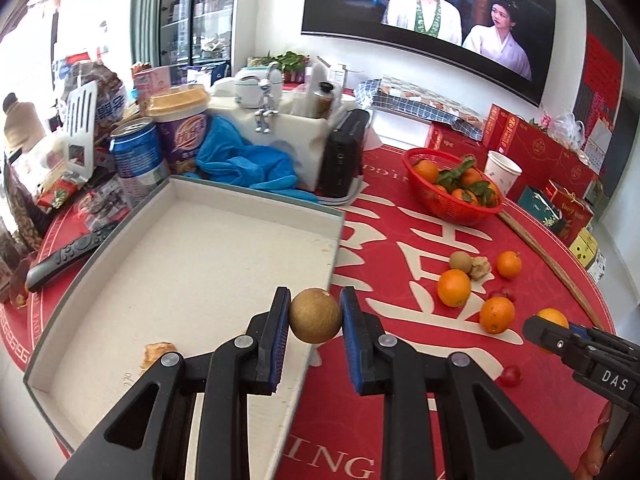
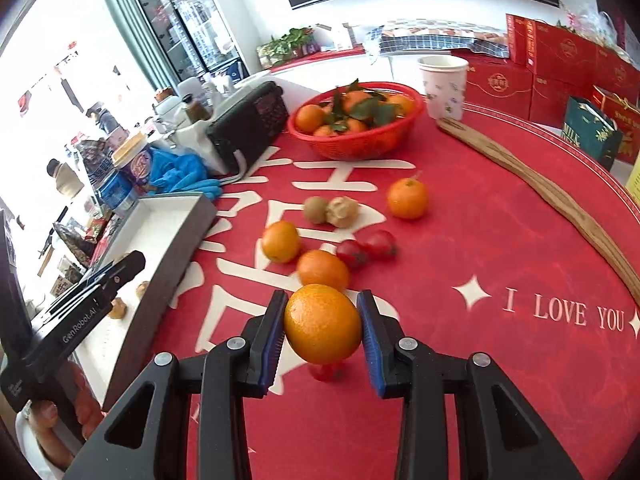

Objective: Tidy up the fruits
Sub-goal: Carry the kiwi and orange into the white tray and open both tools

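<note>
My left gripper (image 1: 315,295) is shut on a round brown fruit (image 1: 315,320), held above the right edge of a shallow white tray (image 1: 200,260). A crumpled brown piece (image 1: 158,354) lies in the tray. My right gripper (image 2: 322,300) is shut on an orange (image 2: 322,328) and holds it above the red tablecloth. Loose on the cloth are three oranges (image 2: 280,241), a small brown fruit (image 2: 315,209), a wrinkled nut (image 2: 342,211) and cherry tomatoes (image 2: 366,249). In the right wrist view the left gripper (image 2: 120,270) hangs over the tray (image 2: 160,210).
A red basket (image 1: 416,160) of leafy oranges stands at the back, with a paper cup (image 1: 502,170) beside it. A wooden stick (image 2: 560,200) lies along the table's right side. Behind the tray stand a black radio (image 1: 344,152), blue cloth (image 1: 244,160), can (image 1: 136,152) and remote (image 1: 68,254).
</note>
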Demonstrator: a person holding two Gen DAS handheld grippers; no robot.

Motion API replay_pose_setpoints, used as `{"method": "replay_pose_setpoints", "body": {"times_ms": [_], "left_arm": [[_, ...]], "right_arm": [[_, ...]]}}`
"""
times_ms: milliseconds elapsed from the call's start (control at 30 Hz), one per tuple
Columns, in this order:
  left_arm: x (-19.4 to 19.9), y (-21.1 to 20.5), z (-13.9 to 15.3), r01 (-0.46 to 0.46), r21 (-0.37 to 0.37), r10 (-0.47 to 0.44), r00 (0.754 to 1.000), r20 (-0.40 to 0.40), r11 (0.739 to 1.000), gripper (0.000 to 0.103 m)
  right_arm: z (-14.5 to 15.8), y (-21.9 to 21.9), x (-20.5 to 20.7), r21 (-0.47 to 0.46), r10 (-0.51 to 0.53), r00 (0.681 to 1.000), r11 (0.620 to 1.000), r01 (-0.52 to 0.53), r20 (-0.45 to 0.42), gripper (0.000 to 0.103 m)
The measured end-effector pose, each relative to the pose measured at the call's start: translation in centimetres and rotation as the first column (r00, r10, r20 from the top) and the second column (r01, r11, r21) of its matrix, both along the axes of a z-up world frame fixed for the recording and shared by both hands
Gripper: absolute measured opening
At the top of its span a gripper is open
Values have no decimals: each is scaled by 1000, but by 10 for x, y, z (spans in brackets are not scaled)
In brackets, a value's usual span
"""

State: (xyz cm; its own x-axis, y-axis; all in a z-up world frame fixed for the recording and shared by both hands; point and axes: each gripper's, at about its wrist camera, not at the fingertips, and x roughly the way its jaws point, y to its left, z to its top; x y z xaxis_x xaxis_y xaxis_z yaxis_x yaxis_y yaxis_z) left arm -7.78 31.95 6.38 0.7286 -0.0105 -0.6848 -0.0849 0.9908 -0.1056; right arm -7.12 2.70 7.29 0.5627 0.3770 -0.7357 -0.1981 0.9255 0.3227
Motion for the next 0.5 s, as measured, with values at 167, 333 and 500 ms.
{"method": "replay_pose_setpoints", "body": {"times_ms": [167, 333, 500], "left_arm": [[-3, 41, -2, -105, -13, 105, 994, -9, 994, 27], [-4, 75, -9, -186, -37, 184, 982, -41, 982, 27], [-6, 92, -16, -224, -52, 221, 973, -68, 973, 27]], "right_arm": [[9, 56, 15, 10, 93, 996, 996, -93, -10, 37], [15, 119, 31, -6, 191, 981, 981, -192, -19, 37], [11, 177, 43, -37, 274, 961, 961, -276, -35, 37]]}}
